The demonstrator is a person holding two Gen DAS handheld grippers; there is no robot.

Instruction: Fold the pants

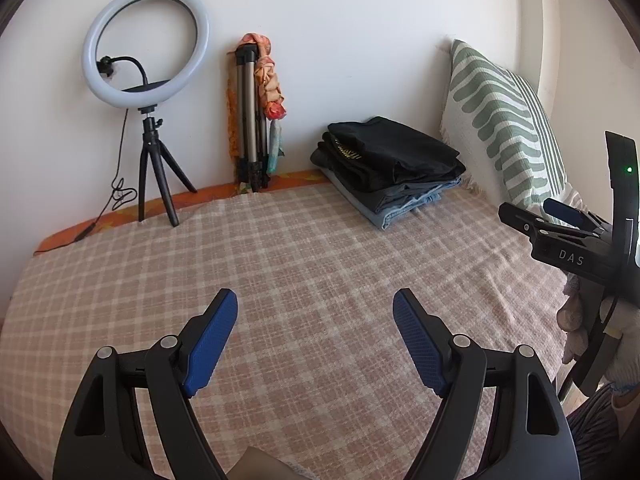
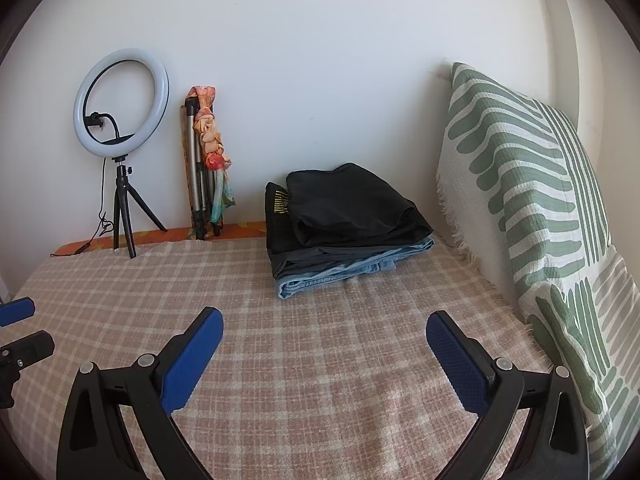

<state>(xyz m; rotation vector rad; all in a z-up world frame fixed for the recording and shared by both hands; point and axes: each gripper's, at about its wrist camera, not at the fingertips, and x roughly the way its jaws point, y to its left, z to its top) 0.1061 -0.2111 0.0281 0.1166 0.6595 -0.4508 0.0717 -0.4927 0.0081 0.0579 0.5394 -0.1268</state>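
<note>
Both tools, left tool (image 1: 315,336) and right tool (image 2: 324,354), gape wide, empty, above the bed (image 1: 280,248). Pants (image 2: 344,232) stacked far right: soft, limp; best gripped by folded edge.

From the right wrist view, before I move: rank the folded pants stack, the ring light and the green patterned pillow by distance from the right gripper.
From the right gripper, nearest first:
1. Green patterned pillow, along the right edge, beside the right finger.
2. Folded pants stack, ahead, centre of the bed.
3. Ring light, far left, against the wall.
</note>
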